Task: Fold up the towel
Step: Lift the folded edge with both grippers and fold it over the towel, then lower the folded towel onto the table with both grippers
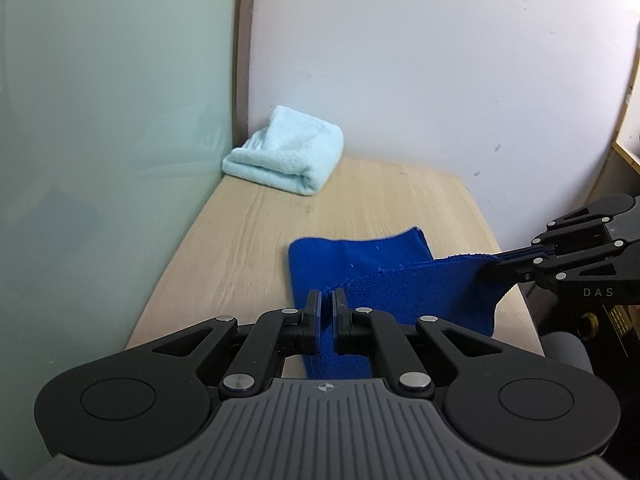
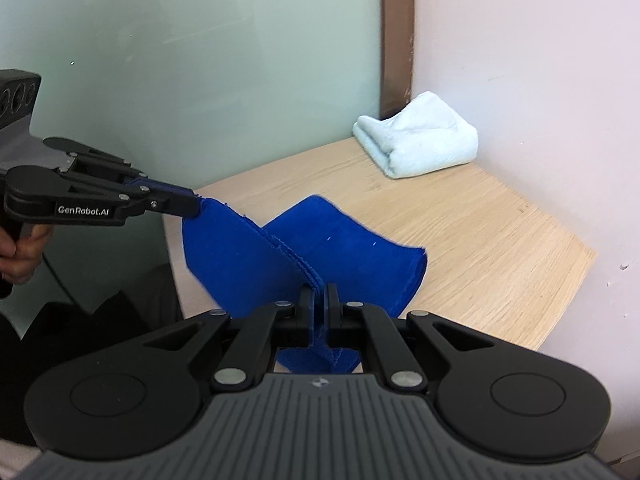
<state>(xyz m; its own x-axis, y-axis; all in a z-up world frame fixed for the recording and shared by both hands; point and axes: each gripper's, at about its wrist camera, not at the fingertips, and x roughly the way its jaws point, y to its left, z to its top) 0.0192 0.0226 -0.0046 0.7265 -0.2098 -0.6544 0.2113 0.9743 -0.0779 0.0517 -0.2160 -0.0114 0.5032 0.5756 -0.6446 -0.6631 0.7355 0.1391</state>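
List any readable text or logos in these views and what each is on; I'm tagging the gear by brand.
"DAS": white letters on the right gripper, seen from the left wrist; it may be cut off.
"GenRobot.AI": white lettering on the side of the left gripper, seen from the right wrist.
Small round emblem on each gripper's grey body: no readable letters.

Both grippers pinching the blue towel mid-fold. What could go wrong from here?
1. The left gripper and right gripper each pinch only the edge of the blue towel; it may slip out.
2. The clamped edge shows several layers; they may spread and misalign the fold.
3. Part of the cloth hangs past the table edge nearest the grippers, so releasing here may let it slide off.
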